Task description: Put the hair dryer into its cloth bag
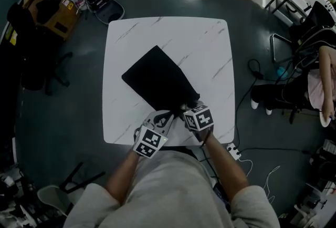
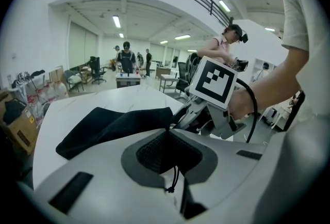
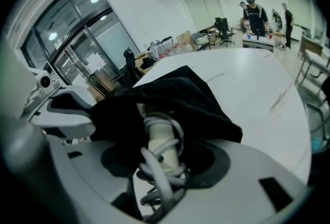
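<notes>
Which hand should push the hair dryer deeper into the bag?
Right, probably. The right gripper holds the hair dryer, partly inside the cloth bag; the left gripper only pinches the fabric.

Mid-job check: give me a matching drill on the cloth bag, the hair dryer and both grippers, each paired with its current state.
Things:
1. cloth bag
2. hair dryer
3. left gripper
4. right gripper

States:
A. shut on the dryer's cord-wrapped end
B. black, lying on the white table
C. shut on the bag's black fabric
D. white, partly inside the bag

Pairs: 1-B, 2-D, 3-C, 4-A
</notes>
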Available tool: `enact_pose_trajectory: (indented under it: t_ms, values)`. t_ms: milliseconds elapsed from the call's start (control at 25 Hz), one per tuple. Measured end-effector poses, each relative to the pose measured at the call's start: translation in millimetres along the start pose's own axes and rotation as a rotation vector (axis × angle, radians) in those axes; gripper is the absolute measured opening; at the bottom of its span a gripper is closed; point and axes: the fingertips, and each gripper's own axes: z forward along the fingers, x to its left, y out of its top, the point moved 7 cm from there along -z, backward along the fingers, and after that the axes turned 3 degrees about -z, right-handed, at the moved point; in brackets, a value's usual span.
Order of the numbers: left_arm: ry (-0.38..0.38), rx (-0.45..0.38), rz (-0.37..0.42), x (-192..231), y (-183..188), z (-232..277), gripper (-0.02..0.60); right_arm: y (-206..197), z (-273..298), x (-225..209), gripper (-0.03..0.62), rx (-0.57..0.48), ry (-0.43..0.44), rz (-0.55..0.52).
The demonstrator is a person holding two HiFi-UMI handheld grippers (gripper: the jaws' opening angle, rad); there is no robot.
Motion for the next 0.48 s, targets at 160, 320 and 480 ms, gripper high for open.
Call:
enact_pose_trajectory:
  t_ms: [160, 320, 480]
  values:
    - [0.002, -0.004, 0.001, 2, 1, -2, 0.021, 7, 3, 1, 0.247, -0.013, 0.005, 0.002]
    - [-0.005, -0.012, -0.011, 4, 2, -5, 0.02, 11, 7, 0, 0.247, -0.028, 0.012, 0.005]
    - [-0.008, -0.017, -0.022, 6, 3, -5, 0.02, 14, 12, -3, 0.247, -0.04, 0.024, 0.018]
